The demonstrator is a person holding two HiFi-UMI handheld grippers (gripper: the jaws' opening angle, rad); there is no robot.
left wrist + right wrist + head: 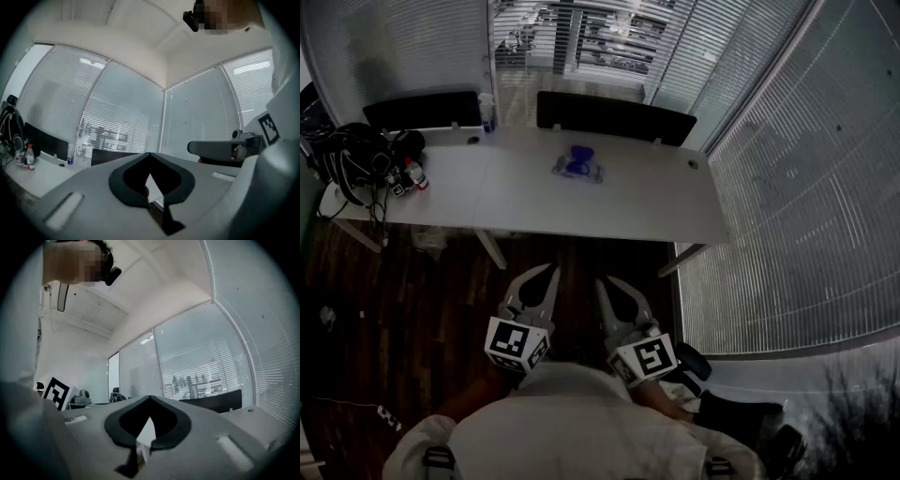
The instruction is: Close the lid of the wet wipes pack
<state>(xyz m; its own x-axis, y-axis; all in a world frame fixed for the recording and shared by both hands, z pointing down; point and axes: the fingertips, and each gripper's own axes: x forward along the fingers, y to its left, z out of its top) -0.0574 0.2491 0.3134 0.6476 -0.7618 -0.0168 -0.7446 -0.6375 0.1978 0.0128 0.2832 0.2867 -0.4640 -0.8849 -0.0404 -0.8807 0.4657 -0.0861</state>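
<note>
Wipes pack [577, 166] lies on the counter [628, 202], well apart from left tool [546, 279] and right tool [607, 289], both closed tight and empty; a long reach risks shoving the pack instead of pressing its lid.

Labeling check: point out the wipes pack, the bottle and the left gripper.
Wipes pack [577, 166]: head view, blue top.
Bottle [415, 176]: head view, body.
Left gripper [551, 270]: head view, jaw tips.
</note>
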